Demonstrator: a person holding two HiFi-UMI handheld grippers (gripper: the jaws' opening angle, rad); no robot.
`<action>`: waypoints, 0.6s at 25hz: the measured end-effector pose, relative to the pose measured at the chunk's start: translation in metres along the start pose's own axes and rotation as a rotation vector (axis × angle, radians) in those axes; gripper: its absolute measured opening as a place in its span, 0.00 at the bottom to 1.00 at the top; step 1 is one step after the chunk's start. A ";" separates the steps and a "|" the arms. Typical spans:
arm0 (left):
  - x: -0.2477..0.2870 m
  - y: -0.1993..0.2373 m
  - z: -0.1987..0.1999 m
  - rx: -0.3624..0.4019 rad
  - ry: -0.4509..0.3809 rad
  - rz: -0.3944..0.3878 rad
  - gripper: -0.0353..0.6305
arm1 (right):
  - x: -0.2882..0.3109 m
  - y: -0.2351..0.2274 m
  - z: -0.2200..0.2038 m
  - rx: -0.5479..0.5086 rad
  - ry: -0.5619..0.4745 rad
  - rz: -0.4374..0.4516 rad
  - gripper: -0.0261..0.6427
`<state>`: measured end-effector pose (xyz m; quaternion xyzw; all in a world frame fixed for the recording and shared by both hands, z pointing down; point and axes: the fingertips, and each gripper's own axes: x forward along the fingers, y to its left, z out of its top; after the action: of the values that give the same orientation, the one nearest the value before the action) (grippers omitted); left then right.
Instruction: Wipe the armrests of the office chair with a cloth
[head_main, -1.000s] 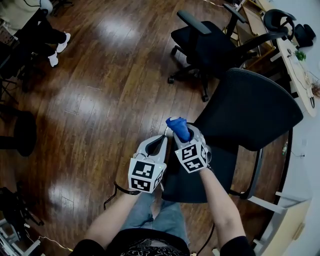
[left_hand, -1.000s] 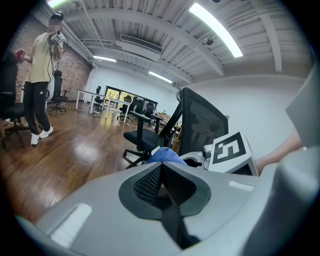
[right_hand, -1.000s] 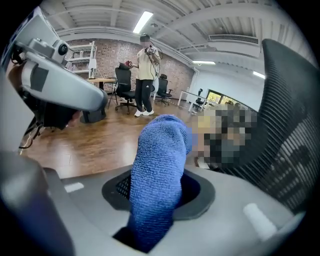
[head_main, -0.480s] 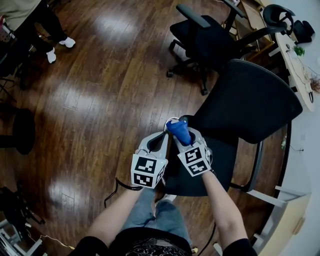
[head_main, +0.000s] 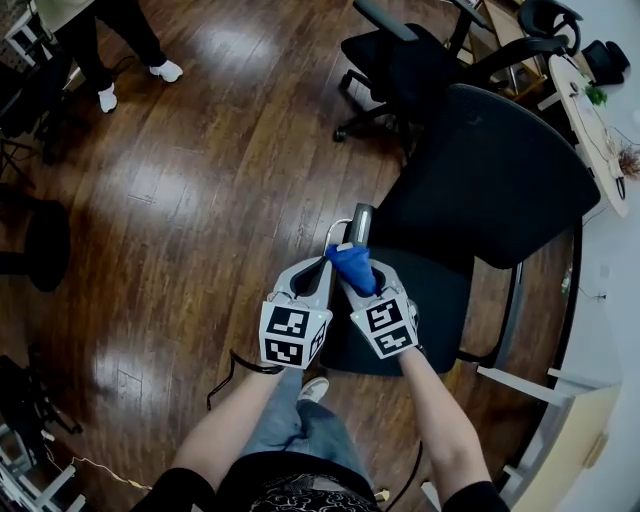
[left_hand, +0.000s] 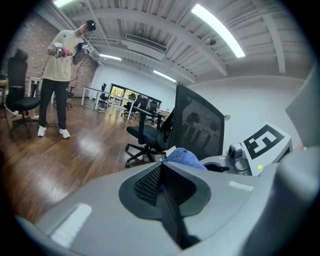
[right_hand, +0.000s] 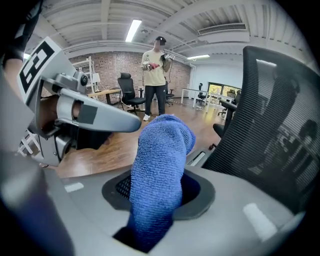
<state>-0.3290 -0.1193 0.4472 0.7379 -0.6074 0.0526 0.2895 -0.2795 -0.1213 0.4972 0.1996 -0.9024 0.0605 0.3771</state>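
The blue cloth (right_hand: 159, 165) stands up out of the right gripper (head_main: 360, 283), whose fingers are clamped on its lower part. In the head view it sits over the near end of the grey armrest (head_main: 359, 218) of the black mesh-backed office chair (head_main: 490, 180); whether it touches cannot be told. Just beside it on the left, the left gripper (head_main: 314, 277) has its fingers pressed together with nothing between them. Beyond, a second office chair (head_main: 405, 70) stands on the wooden floor (head_main: 200, 200), and a person (right_hand: 156, 75) stands well apart.
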 end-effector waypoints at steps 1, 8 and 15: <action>-0.005 -0.003 -0.004 -0.002 -0.002 0.003 0.06 | -0.004 0.006 -0.003 0.001 -0.004 0.004 0.25; -0.044 -0.020 -0.034 -0.004 -0.004 0.041 0.06 | -0.028 0.051 -0.027 0.007 -0.020 0.038 0.25; -0.083 -0.025 -0.069 -0.015 -0.002 0.086 0.06 | -0.048 0.091 -0.055 0.000 -0.020 0.062 0.25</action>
<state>-0.3081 -0.0111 0.4600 0.7089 -0.6393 0.0598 0.2918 -0.2504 -0.0088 0.5060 0.1724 -0.9118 0.0703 0.3660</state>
